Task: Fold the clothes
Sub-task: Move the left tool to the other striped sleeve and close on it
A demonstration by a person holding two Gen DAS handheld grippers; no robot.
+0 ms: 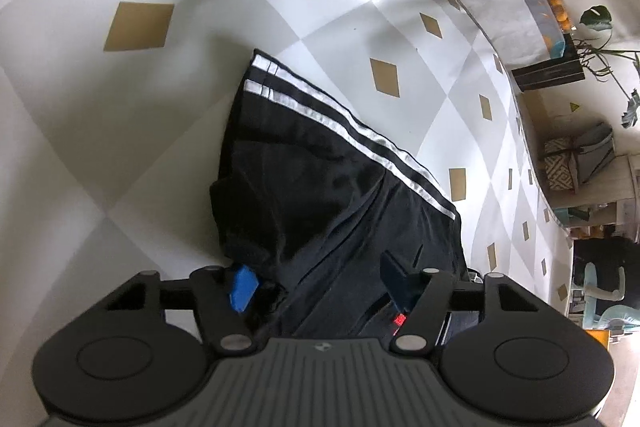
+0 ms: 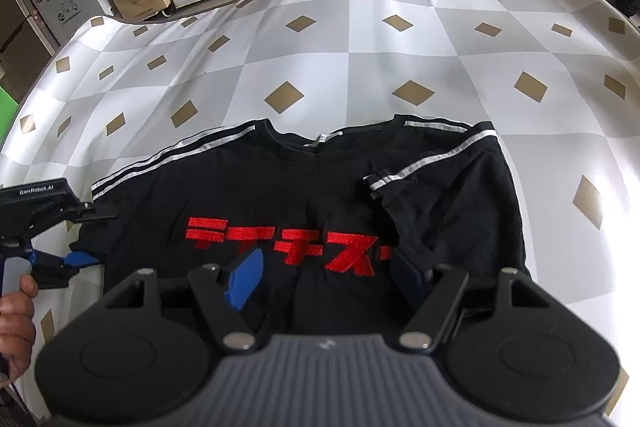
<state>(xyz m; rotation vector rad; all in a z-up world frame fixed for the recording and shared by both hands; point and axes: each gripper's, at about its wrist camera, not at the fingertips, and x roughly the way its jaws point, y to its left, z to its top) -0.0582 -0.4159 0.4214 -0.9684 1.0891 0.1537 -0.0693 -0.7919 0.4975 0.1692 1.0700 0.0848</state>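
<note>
1. Black T-shirt (image 2: 304, 211) lies face up on the checked table cover (image 2: 360, 59), collar away from the person, red lettering (image 2: 288, 239) across the chest. The sleeve (image 2: 400, 195) on the person's right is already folded inward over the body; the one on the left lies flat and spread.
2. Left gripper (image 1: 320, 283): jaws partly apart, straddling the shirt's left side edge below the sleeve. Cloth sits between the blue pads (image 1: 242, 287); whether they pinch it yet, cannot tell. From the right wrist view this gripper (image 2: 76, 259) sits at the shirt's edge, low to the table.
3. Right gripper (image 2: 324, 279): jaws apart, hovering over the lower chest, nothing held.
4. Step in hand, as judged: take the left edge and fold that side in.
5. To do it well: get both layers of cloth between the pads before lifting; a one-layer pinch would drag the front off the back.
6. Lift only slightly, carry the edge toward the centre line, keep the crease parallel to the striped shoulder (image 1: 320, 107).
7. Right gripper could hold the chest down to prevent sliding.
</note>
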